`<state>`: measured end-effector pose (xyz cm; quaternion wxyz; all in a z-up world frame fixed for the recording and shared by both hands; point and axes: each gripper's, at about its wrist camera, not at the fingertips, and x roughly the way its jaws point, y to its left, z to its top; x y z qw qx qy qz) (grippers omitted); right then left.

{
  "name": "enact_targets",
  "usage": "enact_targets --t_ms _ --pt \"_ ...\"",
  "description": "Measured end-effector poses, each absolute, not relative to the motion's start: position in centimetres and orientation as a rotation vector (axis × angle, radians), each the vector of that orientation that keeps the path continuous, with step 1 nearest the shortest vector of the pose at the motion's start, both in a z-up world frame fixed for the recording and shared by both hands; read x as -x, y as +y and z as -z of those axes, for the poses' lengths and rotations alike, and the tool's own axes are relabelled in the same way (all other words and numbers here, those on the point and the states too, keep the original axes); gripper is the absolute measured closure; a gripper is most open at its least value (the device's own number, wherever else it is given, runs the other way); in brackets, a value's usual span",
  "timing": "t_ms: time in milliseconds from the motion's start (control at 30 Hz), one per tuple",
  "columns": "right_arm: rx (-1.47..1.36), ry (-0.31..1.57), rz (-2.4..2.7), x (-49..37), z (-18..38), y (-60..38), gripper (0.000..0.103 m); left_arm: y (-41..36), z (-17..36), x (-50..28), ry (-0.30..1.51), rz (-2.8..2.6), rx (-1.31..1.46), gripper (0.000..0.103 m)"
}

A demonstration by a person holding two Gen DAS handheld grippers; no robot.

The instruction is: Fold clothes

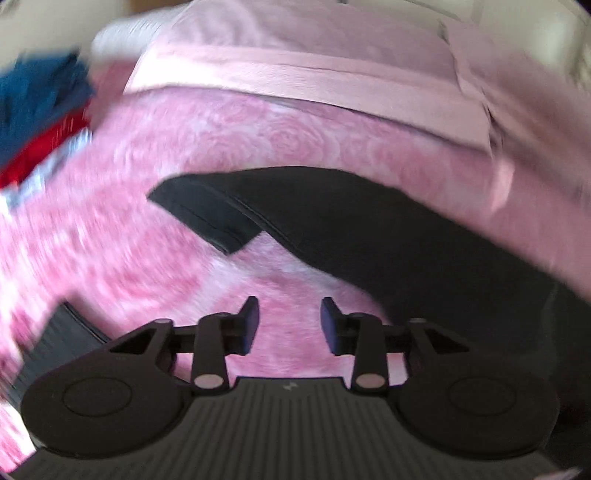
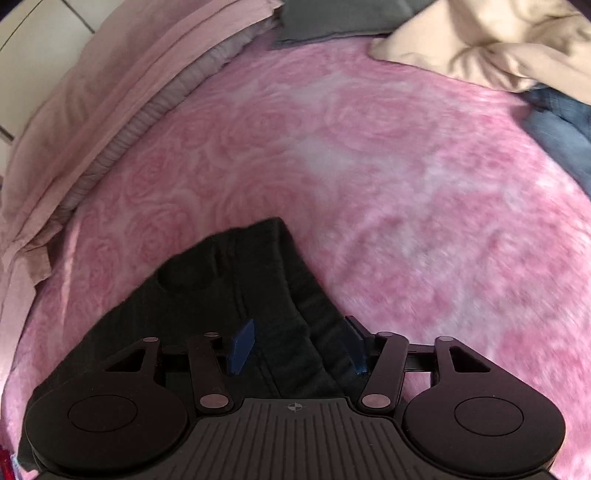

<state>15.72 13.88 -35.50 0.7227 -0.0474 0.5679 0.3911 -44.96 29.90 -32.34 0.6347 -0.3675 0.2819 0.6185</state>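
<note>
while left tongs (image 1: 290, 325) gape empty, right tongs (image 2: 299, 345) straddle black garment (image 2: 236, 280).

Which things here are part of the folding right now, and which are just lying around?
In the job: black garment, right hand-held gripper, left hand-held gripper.

Lying about: blue and red clothes, beige cloth, jeans, grey cloth, light pink bedding.

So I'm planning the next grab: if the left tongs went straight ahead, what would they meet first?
Probably the pink rose blanket, bare between the open left tongs; the black garment lies beyond, though depth is unclear.
</note>
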Motion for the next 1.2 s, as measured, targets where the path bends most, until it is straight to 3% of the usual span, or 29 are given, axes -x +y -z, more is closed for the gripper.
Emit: enact_targets --t_ms 67,267,600,633,700,733,967,1033,1100,1200 --pt "0.094 1.245 -0.890 -16.4 36.0 14.8 0.035 30.9 32.5 45.7 0.561 -1.429 0.935 0.066" --pt "0.106 1.248 -0.902 -17.2 37.0 16.9 0.035 34.1 32.1 50.5 0.252 -1.529 1.168 0.052" --pt "0.147 1.227 -0.825 -15.3 37.0 16.7 0.035 40.4 34.9 56.3 -0.103 -1.607 1.344 0.042" --pt "0.150 1.223 -0.813 -15.1 36.9 16.6 0.035 41.3 35.7 56.6 -0.090 -1.605 1.360 0.045" --pt "0.157 1.217 -0.789 -14.7 36.8 16.5 0.035 42.9 37.0 57.0 -0.072 -1.579 1.395 0.093" --pt "0.161 1.213 -0.777 -14.5 36.7 16.4 0.035 43.5 37.2 57.1 -0.071 -1.559 1.399 0.101" --pt "0.129 1.221 -0.690 -13.2 35.7 15.4 0.035 43.1 26.4 54.5 -0.063 -1.252 0.834 0.100" --pt "0.102 1.225 -0.674 -12.6 35.2 15.0 0.035 42.9 26.7 55.0 -0.009 -1.283 0.811 0.096" --pt "0.085 1.224 -0.663 -12.0 34.8 14.6 0.035 43.3 28.9 56.0 0.090 -1.385 0.854 0.082" --pt "0.085 1.211 -0.664 -11.1 34.2 14.1 0.035 43.9 33.5 58.0 0.251 -1.612 0.970 0.081"
